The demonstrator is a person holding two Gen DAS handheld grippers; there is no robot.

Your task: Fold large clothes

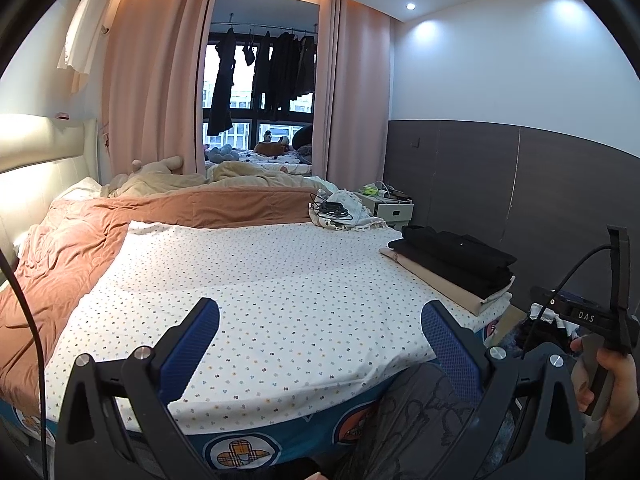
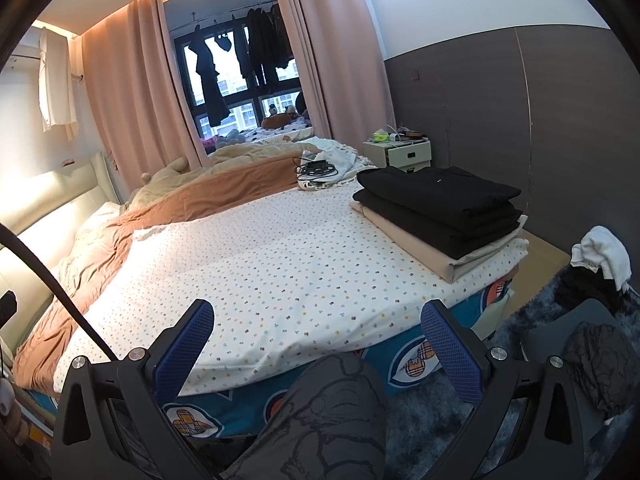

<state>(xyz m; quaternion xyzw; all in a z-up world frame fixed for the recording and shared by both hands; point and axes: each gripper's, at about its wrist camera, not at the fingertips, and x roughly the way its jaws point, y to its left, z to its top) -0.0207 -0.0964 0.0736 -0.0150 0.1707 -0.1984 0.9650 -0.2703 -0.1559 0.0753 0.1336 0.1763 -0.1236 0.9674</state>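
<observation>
A stack of folded clothes, black garments (image 1: pixel 456 260) on a beige one (image 1: pixel 436 286), lies at the right edge of the bed; it also shows in the right wrist view (image 2: pixel 436 204). A heap of unfolded clothes, white (image 2: pixel 604 258) over dark, sits on the floor at the right. My left gripper (image 1: pixel 320 336) is open and empty above the near edge of the dotted white sheet (image 1: pixel 260 280). My right gripper (image 2: pixel 318 336) is open and empty, also at the bed's near edge. The right gripper's body (image 1: pixel 580 316) shows in a hand at the right of the left wrist view.
A brown duvet (image 1: pixel 72 248) is bunched at the bed's left and far side. A cloth with cables (image 1: pixel 336 210) lies at the far right corner. A white nightstand (image 2: pixel 408 152) stands by the grey wall. My patterned trouser leg (image 2: pixel 320 412) is against the bed's edge. A shaggy rug (image 2: pixel 532 312) covers the floor.
</observation>
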